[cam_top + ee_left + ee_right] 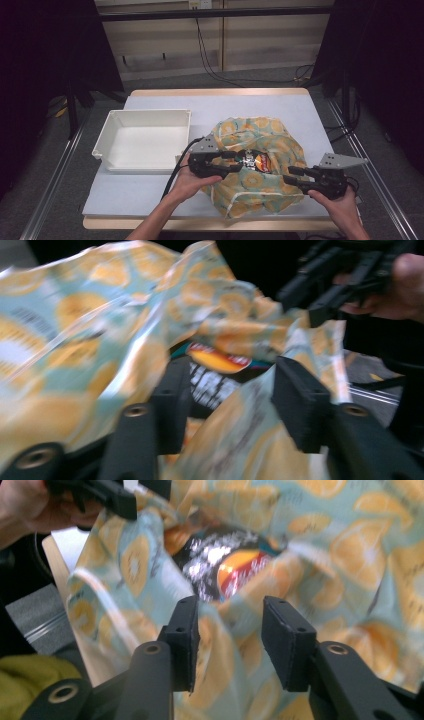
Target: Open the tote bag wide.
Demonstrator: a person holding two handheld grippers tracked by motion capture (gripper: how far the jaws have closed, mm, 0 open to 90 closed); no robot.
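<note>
Fingers of left gripper (227, 405) spread, bag cloth between them, pads not visibly pressing. Right gripper (227, 640) same: fingers apart, fabric fold in the gap, no clear pinch. Orange-print cloth bag (255, 165) sits near the counter's (150, 187) front edge, right of centre, mouth pulled partly open; shiny snack packet (259, 161) shows inside. White bin (145, 140) at the left edge holds nothing. Judgement: bag opened, packet not yet extracted; removal and likely binning remain.
</note>
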